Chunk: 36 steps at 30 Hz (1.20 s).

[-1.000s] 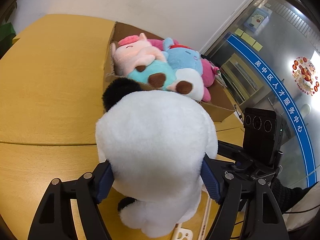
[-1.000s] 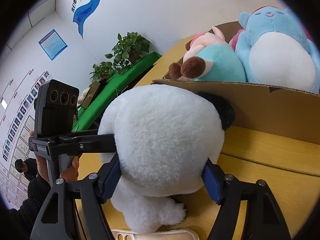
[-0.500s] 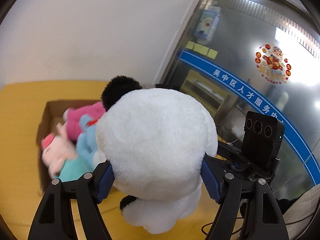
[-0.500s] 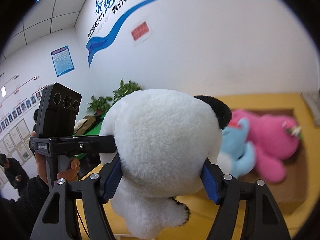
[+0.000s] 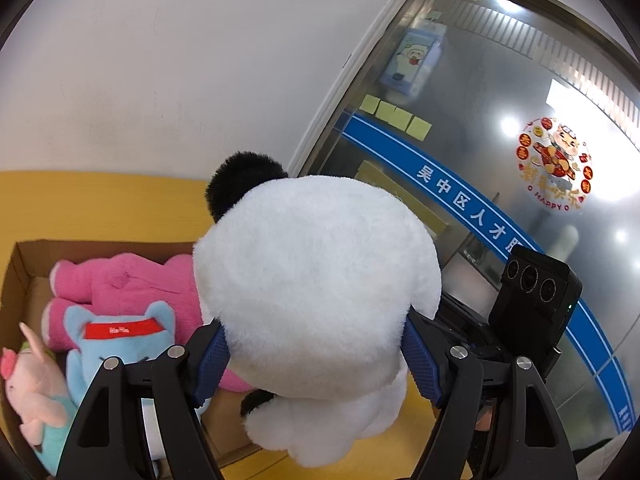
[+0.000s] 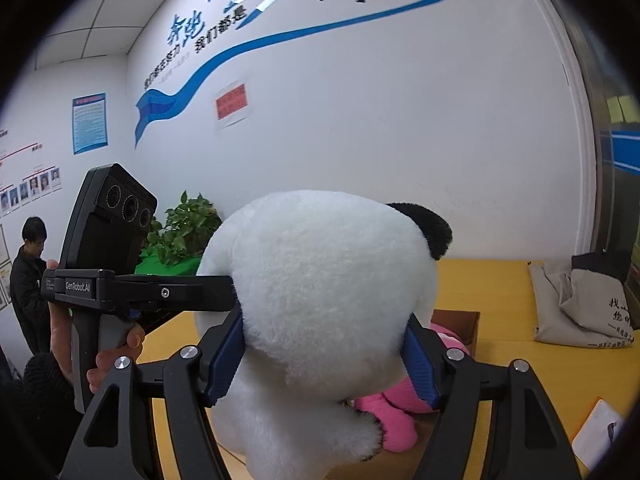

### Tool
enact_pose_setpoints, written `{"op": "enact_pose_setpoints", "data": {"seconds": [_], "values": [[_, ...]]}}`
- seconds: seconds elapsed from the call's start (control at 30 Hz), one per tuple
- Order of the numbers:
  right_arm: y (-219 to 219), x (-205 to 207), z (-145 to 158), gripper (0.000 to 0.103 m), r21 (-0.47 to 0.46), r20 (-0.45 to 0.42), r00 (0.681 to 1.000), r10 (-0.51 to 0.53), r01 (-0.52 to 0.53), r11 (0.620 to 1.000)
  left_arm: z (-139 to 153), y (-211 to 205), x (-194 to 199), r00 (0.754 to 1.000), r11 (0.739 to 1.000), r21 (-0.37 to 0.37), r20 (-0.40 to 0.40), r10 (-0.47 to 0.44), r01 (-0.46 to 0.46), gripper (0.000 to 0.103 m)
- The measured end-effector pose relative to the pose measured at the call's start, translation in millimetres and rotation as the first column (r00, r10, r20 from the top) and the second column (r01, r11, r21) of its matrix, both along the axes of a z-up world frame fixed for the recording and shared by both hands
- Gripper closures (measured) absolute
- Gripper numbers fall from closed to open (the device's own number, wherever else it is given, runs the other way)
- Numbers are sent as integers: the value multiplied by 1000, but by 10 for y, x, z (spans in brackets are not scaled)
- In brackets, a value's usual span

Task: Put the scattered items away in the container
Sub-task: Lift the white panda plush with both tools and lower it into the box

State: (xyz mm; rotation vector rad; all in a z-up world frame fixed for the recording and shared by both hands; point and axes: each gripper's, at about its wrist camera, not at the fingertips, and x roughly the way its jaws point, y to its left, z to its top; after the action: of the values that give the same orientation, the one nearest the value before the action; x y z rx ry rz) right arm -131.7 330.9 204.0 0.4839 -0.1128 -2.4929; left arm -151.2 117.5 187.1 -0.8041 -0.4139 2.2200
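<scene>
A big white panda plush [image 5: 316, 280] with a black ear hangs in the air, gripped from two sides. My left gripper [image 5: 318, 364] is shut on it, blue pads pressed into the fur. My right gripper [image 6: 322, 360] is likewise shut on the panda plush [image 6: 320, 280]. Below and to the left lies the open cardboard box [image 5: 16, 264]. It holds a pink plush [image 5: 120, 284], a blue plush [image 5: 120, 340] with a red band and a pink-and-teal plush [image 5: 32, 392]. The right wrist view shows the pink plush [image 6: 392, 404] under the panda.
The box stands on a yellow table [image 5: 100, 208] against a white wall. A grey cloth bag [image 6: 580, 304] lies at the table's far right, a white notepad [image 6: 596, 436] nearer. A glass door [image 5: 520, 120] is to the right. A potted plant [image 6: 188, 228] and a person [image 6: 28, 280] stand beyond.
Both grippers have risen with the panda and swung toward the box. The box, earlier level with the panda, now lies below it, its inside in view.
</scene>
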Motion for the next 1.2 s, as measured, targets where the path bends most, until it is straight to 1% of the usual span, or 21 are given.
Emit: {"op": "enact_pose_setpoints", "data": {"seconds": [0.13, 0.2, 0.27, 0.37, 0.4, 0.47, 0.53, 0.6, 0.67, 0.73, 0.8, 0.87, 0.9, 0.93, 0.97, 1.0, 1.03, 1.1, 1.13, 1.2], "values": [[160, -220, -301, 33, -6, 29, 1000, -3, 3, 1000, -347, 73, -216, 998, 1000, 10, 68, 7, -7, 23], [192, -339, -514, 33, 0, 43, 999, 4, -4, 1000, -594, 97, -343, 992, 1000, 2, 122, 22, -22, 23], [211, -466, -737, 33, -1, 73, 997, 8, -8, 1000, -816, 105, -422, 984, 999, -4, 172, 37, -37, 23], [238, -624, -1106, 33, -17, 151, 988, 17, -15, 1000, -1135, 143, -516, 966, 999, -26, 251, 52, -47, 23], [246, -647, -1216, 33, -16, 177, 984, 15, -12, 1000, -1229, 162, -526, 961, 999, -32, 270, 51, -44, 23], [270, -635, -1376, 33, -1, 206, 978, 1, -1, 1000, -1320, 182, -505, 959, 999, -22, 279, 41, -37, 22], [303, -564, -1416, 33, -2, 213, 977, -10, 11, 1000, -1352, 178, -479, 960, 999, -14, 278, 36, -33, 20], [317, -519, -1388, 33, 7, 219, 976, -18, 17, 1000, -1391, 153, -462, 958, 999, -14, 285, 41, -39, 18], [301, -472, -1286, 33, 27, 211, 977, -26, 21, 999, -1411, 145, -458, 957, 999, -15, 288, 37, -35, 18], [308, -432, -1107, 33, 26, 176, 984, -28, 24, 999, -1417, 151, -467, 958, 999, -30, 285, 43, -36, 16], [310, -429, -910, 33, 13, 135, 990, -32, 31, 999, -1420, 191, -462, 958, 998, -55, 282, 51, -37, 14], [282, -490, -773, 33, 15, 116, 992, -47, 46, 999, -1446, 243, -456, 956, 996, -86, 288, 53, -29, 13], [237, -578, -755, 33, 34, 115, 992, -54, 50, 998, -1485, 331, -441, 957, 990, -143, 287, 51, -10, 13], [185, -661, -783, 34, 68, 122, 991, -61, 53, 996, -1513, 398, -419, 959, 982, -187, 279, 49, 4, 13], [116, -794, -902, 42, 133, 155, 984, -86, 65, 989, -1532, 481, -368, 964, 973, -230, 261, 42, 20, 12], [71, -906, -1043, 46, 186, 197, 974, -113, 76, 980, -1527, 518, -310, 969, 967, -254, 240, 49, 14, 12], [74, -974, -1174, 46, 194, 231, 964, -132, 87, 977, -1528, 508, -287, 970, 966, -258, 238, 54, 10, 12], [183, -972, -1291, 46, 121, 261, 955, -141, 113, 986, -1536, 418, -262, 962, 978, -210, 269, 42, 16, 13], [210, -953, -1313, 46, 114, 267, 952, -151, 125, 986, -1538, 364, -260, 959, 981, -195, 278, 45, 10, 13], [205, -909, -1358, 46, 132, 270, 947, -172, 140, 981, -1498, 251, -242, 956, 982, -188, 281, 85, -32, 13]]}}
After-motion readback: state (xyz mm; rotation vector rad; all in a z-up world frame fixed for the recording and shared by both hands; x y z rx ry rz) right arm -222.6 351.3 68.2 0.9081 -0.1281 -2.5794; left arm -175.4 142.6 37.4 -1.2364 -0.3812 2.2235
